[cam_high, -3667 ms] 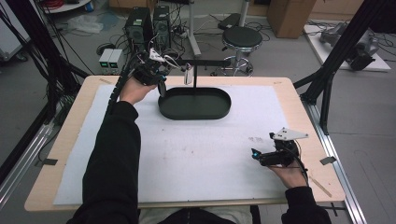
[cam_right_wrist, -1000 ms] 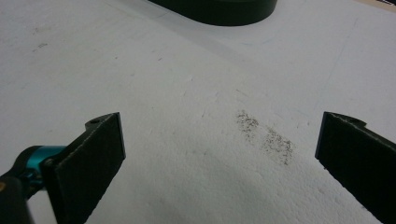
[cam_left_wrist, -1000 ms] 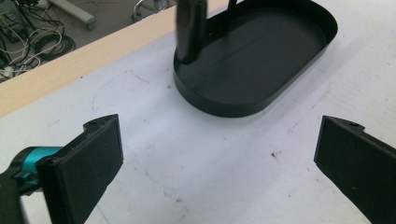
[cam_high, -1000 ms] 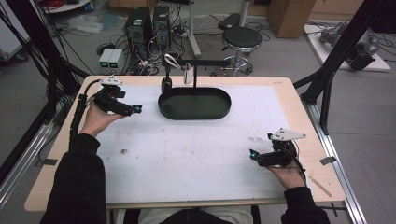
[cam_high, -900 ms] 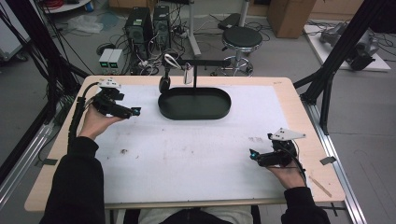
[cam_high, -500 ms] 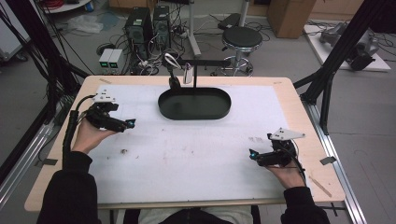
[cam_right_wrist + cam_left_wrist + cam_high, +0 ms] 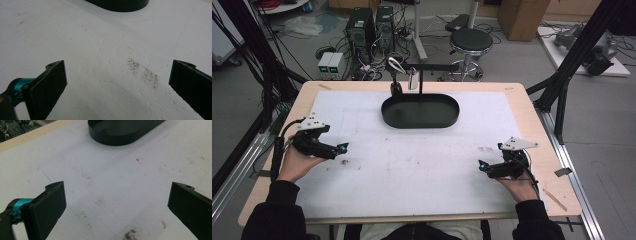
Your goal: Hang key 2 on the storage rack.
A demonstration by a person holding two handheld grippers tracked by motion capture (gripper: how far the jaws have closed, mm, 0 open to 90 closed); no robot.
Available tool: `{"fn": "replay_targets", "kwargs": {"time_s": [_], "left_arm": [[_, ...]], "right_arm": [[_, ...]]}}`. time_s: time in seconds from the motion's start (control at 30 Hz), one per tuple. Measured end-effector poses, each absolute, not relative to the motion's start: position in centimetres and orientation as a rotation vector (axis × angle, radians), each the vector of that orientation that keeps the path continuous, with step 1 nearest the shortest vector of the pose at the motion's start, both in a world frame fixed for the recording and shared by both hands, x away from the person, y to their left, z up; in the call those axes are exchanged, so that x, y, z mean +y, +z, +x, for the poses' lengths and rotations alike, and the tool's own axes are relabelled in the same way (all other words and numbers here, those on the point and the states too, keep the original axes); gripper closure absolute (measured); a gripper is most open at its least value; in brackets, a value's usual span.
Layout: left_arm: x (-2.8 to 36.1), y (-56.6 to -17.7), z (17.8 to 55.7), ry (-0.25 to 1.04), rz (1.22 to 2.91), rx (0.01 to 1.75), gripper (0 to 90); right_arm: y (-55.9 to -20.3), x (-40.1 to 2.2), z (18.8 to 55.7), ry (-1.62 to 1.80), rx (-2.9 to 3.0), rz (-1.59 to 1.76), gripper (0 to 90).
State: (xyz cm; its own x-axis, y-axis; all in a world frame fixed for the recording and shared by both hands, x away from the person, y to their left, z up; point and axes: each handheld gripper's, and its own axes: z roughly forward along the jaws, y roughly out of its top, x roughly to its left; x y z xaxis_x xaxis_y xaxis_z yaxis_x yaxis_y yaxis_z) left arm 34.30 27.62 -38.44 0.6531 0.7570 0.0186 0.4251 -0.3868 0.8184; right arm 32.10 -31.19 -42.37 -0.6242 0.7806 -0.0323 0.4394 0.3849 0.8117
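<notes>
A black oval tray lies at the far middle of the white table sheet. Behind it a thin black stand holds a hanging spoon and a small metal piece. My left gripper rests low at the left of the sheet, jaws wide open and empty, the tray far ahead of it. My right gripper sits at the right front, also open and empty, with the tray edge at the top of its view.
Dark smudges mark the sheet near the left gripper and ahead of the right one. Wooden table edges frame the sheet. Black frame legs, a stool and computers stand beyond the table.
My left gripper drew back from the stand behind the tray to the left front of the sheet, leaving the spoon hanging. The right gripper stayed put.
</notes>
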Motion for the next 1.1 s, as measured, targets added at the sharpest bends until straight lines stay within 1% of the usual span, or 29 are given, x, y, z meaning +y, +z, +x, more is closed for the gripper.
{"fn": "replay_targets", "kwargs": {"time_s": [0.33, 0.5, 0.7, 0.93, 1.1], "left_arm": [[28.9, -40.2, 32.7, 0.482, 2.026, 0.953, 2.2], [29.1, -40.9, 31.6, 0.495, 2.026, 0.948, 2.2], [29.5, -41.9, 30.6, 0.526, 2.041, 0.981, 2.2], [30.0, -42.4, 29.1, 0.539, 2.016, 0.993, 2.2], [30.0, -42.7, 28.6, 0.537, 2.016, 0.990, 2.2]], "right_arm": [[-42.4, -31.1, 32.1, 1.123, 2.249, 1.053, 0.7], [-42.4, -31.1, 32.1, 1.119, 2.251, 1.052, 0.7], [-42.5, -31.1, 32.1, 1.119, 2.259, 1.054, 0.7], [-42.5, -31.2, 32.0, 1.116, 2.254, 1.059, 0.8], [-42.5, -31.2, 32.0, 1.114, 2.256, 1.046, 0.7]]}}
